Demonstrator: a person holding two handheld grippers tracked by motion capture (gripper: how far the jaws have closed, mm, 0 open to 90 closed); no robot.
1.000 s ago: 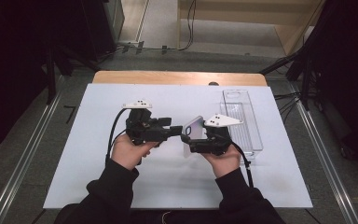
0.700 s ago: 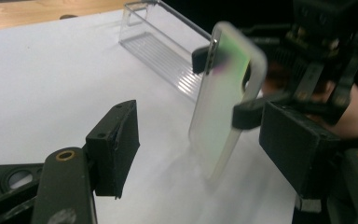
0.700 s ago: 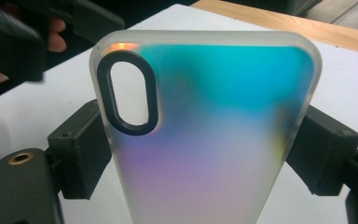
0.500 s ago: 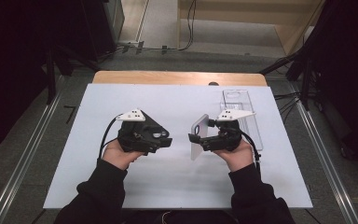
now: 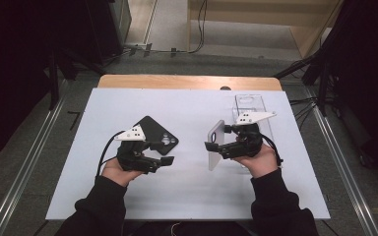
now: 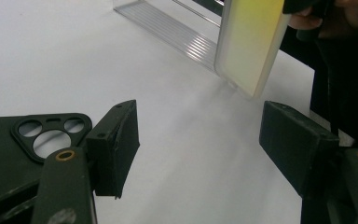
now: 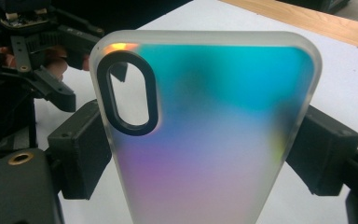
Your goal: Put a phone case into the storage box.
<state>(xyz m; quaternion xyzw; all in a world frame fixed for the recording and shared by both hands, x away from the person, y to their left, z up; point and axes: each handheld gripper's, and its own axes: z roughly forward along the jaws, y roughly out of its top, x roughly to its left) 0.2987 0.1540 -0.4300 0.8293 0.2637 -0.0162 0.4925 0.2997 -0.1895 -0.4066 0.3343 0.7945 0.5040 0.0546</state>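
Iridescent case [image 7: 209, 130] sits clamped between the right gripper's [image 5: 215, 147] jaws, upright on its edge over the white table [image 5: 187, 196], camera cutout toward the left jaw. A second ago the two grippers met mid-table; they are now well apart. Black case [image 5: 153, 133] now lies flat on the table just beyond the left gripper [image 5: 163, 153], beside its left jaw in the left gripper view [image 6: 9, 149]. Left gripper's jaws stand apart, nothing between them. Clear tray [image 5: 250, 104] lies just beyond the right gripper, unmoved since the earlier frames.
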